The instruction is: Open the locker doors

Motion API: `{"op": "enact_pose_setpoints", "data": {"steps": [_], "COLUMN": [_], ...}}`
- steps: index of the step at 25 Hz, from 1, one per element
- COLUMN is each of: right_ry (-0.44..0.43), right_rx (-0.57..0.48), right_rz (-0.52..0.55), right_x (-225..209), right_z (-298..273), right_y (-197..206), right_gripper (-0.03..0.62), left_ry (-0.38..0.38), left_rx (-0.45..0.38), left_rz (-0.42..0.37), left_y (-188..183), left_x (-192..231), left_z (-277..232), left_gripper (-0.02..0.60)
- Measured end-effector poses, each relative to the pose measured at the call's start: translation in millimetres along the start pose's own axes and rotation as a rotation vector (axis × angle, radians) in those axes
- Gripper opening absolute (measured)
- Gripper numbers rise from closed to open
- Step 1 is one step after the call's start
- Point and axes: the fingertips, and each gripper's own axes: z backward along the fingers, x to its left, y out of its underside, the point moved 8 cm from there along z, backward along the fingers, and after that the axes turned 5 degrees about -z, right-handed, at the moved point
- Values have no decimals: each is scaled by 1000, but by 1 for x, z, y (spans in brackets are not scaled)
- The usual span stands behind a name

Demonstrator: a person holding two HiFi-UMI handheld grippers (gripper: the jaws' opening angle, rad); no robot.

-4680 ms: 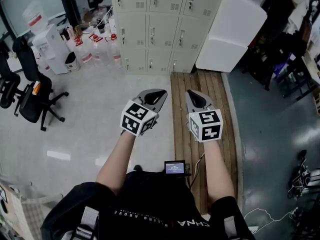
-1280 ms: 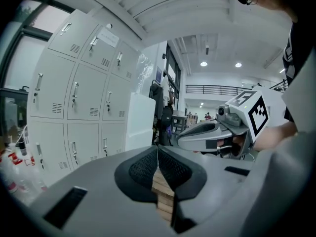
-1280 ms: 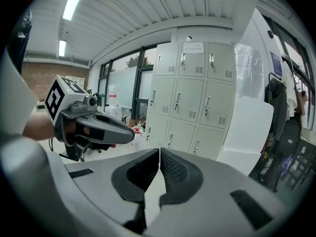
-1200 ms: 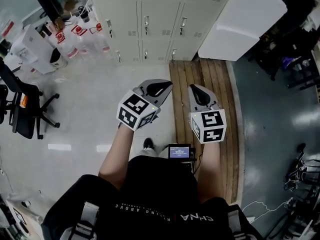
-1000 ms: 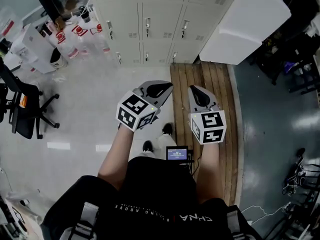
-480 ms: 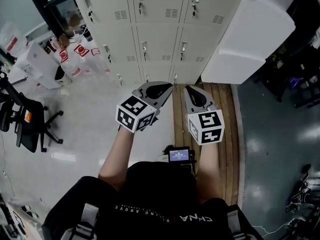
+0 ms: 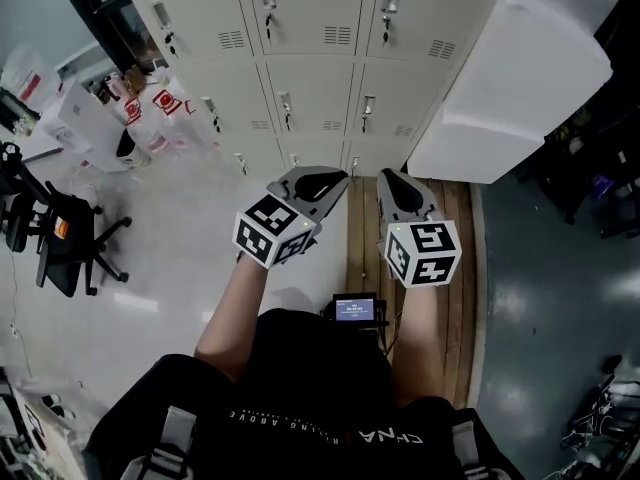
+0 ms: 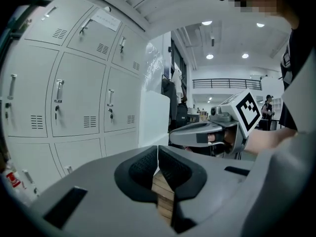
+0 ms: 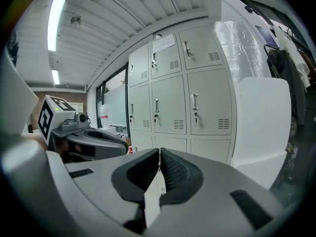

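Facing the lockers (image 7: pixel 320 78) head-on, the person held both grippers out at waist height, side by side, tips toward 12 o'clock.

- Left gripper (image 7: pixel 318 180): jaws closed pad to pad, nothing between them. Its own view showed only a hairline seam and wooden floor planks (image 8: pixel 163 194) below.
- Right gripper (image 7: pixel 397 190): same state, jaws pressed together and empty, confirmed in its own view.
- Lockers: a grid of pale doors, every door in view flush and closed. Task judged not yet begun.
- Handles: slim metal bars set upright, long axis running 12 to 6 o'clock. One sat near the edge of each door, with a small vent at about 3 o'clock of it.
- Key relation: the locker front lay dead ahead of both tips, apart from them, with no contact.
 - In the right gripper view, the middle-row handle (image 9: pixel 195 107) stood at about 1 o'clock of the jaws and the next one (image 9: pixel 156 111) at 12.
 - In the left gripper view, the handles (image 8: pixel 110 102) fell toward 10 o'clock, so that gripper pointed slightly right of the doors.
- Judgement: the right gripper looked better lined up for a first door. Either jaw pair would need to part before taking an upright bar.
- A big white block (image 7: pixel 520 78) stood against the lockers at 2 o'clock, which could limit door swing on that side.
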Motion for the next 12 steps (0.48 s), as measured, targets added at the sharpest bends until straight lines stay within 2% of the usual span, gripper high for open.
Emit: {"op": "enact_pose_setpoints", "data": {"steps": [4, 9, 12], "right_ry": [2, 39, 63], "right_rx": [19, 45, 67], "right_rz": [-30, -50, -30], "right_x": [-21, -51, -68], "right_z": [-14, -38, -56], "right_y": [6, 13, 7], "right_gripper": [32, 32, 32], "left_ry": [-6, 57, 89], "left_rx": [10, 0, -17], "left_rz": [24, -6, 1], "left_y": [1, 5, 5], "left_x": [16, 32, 51], "left_z": [-19, -58, -85], "left_gripper": [20, 20, 20]}}
